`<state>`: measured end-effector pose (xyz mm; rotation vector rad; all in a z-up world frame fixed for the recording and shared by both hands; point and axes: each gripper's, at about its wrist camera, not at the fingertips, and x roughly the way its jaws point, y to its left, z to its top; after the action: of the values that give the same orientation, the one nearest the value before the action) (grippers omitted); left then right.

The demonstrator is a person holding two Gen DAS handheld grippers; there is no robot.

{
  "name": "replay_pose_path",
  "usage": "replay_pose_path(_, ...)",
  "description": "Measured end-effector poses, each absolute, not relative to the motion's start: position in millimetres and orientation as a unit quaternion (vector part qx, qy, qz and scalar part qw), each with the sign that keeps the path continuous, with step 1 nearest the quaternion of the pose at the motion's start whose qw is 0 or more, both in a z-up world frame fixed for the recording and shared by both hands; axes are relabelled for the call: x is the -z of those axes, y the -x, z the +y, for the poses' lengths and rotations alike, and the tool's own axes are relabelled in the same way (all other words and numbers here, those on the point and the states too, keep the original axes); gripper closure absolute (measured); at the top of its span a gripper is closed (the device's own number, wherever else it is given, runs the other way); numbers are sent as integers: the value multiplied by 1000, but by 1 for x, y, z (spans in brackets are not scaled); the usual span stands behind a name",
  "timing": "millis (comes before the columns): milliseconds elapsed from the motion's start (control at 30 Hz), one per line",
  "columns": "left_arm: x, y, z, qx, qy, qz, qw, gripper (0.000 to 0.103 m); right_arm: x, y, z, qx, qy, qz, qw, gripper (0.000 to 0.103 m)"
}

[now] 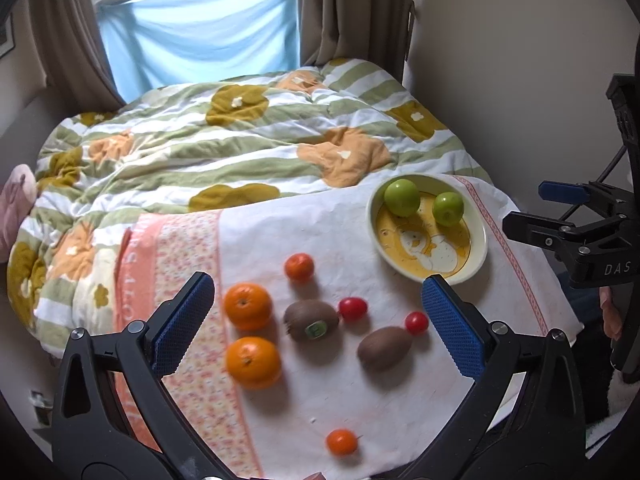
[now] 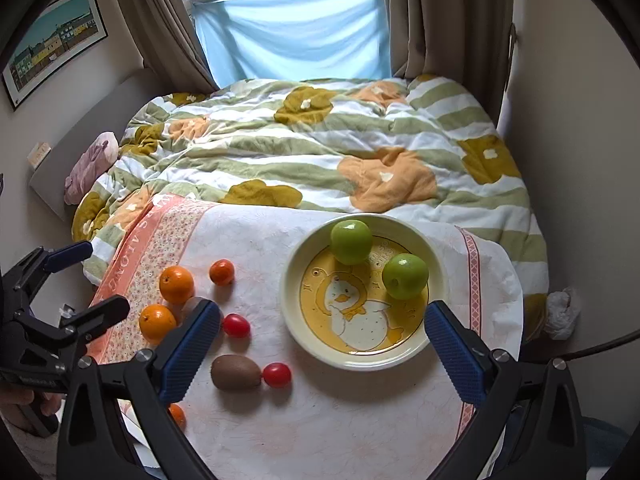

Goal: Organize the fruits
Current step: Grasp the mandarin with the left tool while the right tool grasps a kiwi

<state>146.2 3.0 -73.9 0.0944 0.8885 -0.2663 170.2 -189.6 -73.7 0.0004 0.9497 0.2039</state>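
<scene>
A cream and yellow bowl (image 1: 478, 254) (image 2: 296, 320) with a duck picture holds two green apples (image 1: 402, 197) (image 2: 351, 241). On the white cloth (image 1: 320, 392) lie two oranges (image 1: 248, 306) (image 2: 176, 284), two kiwis (image 1: 312, 320) (image 2: 236, 372), two red tomatoes (image 1: 353, 308) (image 2: 277, 374) and small orange fruits (image 1: 299, 267) (image 2: 222, 272). My left gripper (image 1: 318, 324) is open and empty above the loose fruit. My right gripper (image 2: 322, 350) is open and empty just in front of the bowl. Each gripper also shows in the other's view, the right one (image 1: 560, 212) and the left one (image 2: 86, 280).
The cloth lies on a bed with a green striped flowered quilt (image 1: 240, 152) (image 2: 320, 152). A pink soft toy (image 2: 92, 160) lies at the bed's left side. Curtains and a blue sheet (image 2: 296, 28) hang behind. A wall stands close on the right.
</scene>
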Motion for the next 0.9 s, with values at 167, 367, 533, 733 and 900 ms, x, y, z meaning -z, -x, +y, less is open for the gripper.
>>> replay_pose_path(167, 73, -126, 37, 141, -44, 425, 893, 0, 69, -142, -163, -77, 1, 437, 896, 1)
replay_pose_path(367, 82, -102, 65, 166, -44, 417, 892, 0, 82, -114, -149, -36, -35, 440, 897, 1)
replay_pose_path(533, 102, -85, 77, 191, -55, 423, 884, 0, 99, -96, -140, -7, -53, 444, 894, 1)
replay_pose_path(733, 142, -66, 71, 216, -50, 449, 866, 0, 124, -83, -136, -2, -73, 446, 892, 1)
replay_pose_path(900, 176, -47, 56, 218, -31, 467, 856, 0, 149, -80, -131, -11, -69, 450, 890, 1)
